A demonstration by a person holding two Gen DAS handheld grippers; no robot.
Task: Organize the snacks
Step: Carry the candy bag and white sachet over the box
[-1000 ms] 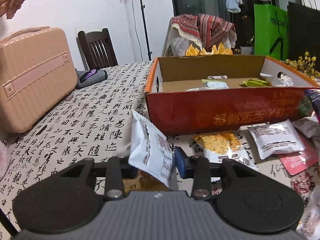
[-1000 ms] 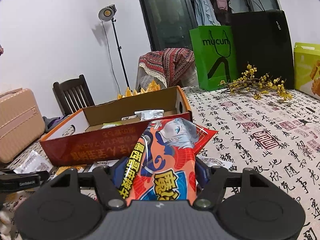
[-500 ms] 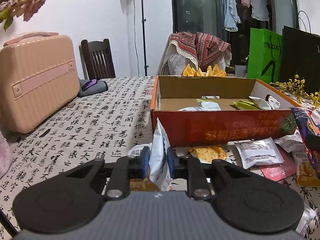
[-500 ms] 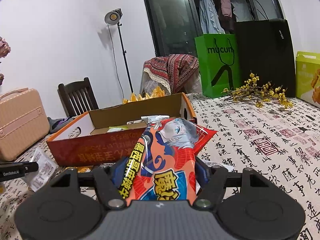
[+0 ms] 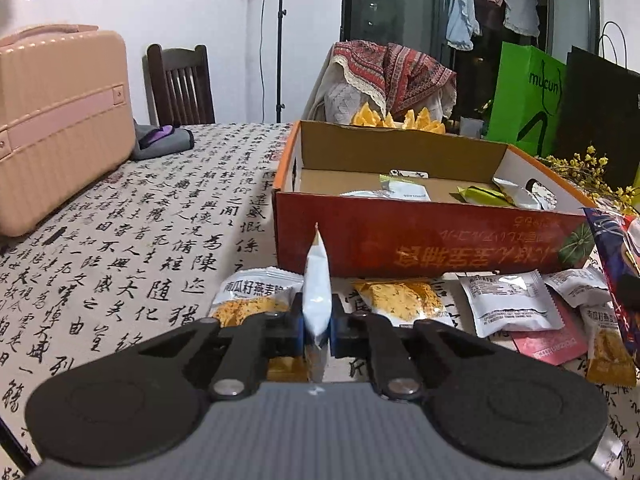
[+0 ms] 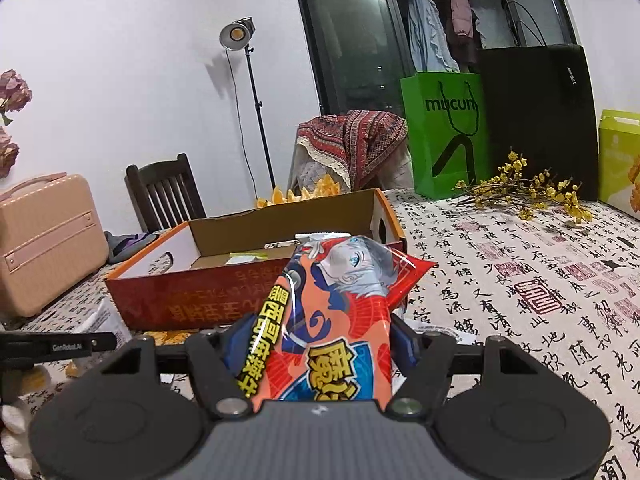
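White packet [image 5: 317, 300] pinched between left tongs [image 5: 317, 330].

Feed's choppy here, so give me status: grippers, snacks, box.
Left gripper shut on white packet. Right gripper shut on red snack bag. Cardboard box ahead, open, nothing blocking.

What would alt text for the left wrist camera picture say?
The left gripper pinches a small white snack packet edge-on, upright above a calligraphy-print tablecloth. Behind stands an open red cardboard box holding a few packets, with more snack packets scattered before it.
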